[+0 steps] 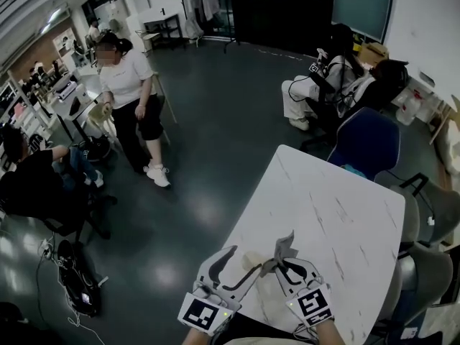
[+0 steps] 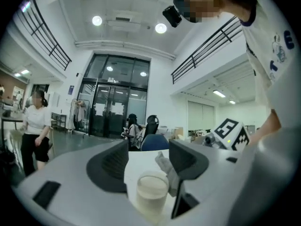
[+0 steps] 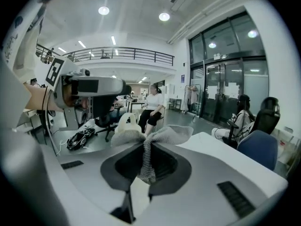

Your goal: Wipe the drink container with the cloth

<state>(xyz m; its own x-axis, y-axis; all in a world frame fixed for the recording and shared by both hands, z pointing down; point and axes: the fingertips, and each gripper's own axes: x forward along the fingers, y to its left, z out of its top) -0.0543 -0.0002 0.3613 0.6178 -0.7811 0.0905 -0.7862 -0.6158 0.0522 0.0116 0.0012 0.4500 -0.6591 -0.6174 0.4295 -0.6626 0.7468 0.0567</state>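
The left hand-held gripper [image 2: 148, 150] is pinching a pale cup [image 2: 152, 190] and holding it up over the near edge of the white desk [image 1: 338, 221]. The right hand-held gripper [image 3: 146, 147] is squeezing a grey cloth [image 3: 157, 134] just beside the cup.

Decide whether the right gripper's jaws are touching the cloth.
Touching. The right gripper view shows the right gripper closed on the grey cloth, pinched between its jaws.

- Round ceiling lights [image 2: 97, 20] give bright, even indoor light; the dark floor [image 1: 208, 214] carries soft glare.
- Both gripper views bend towards black corners, and the nearest surfaces blur.
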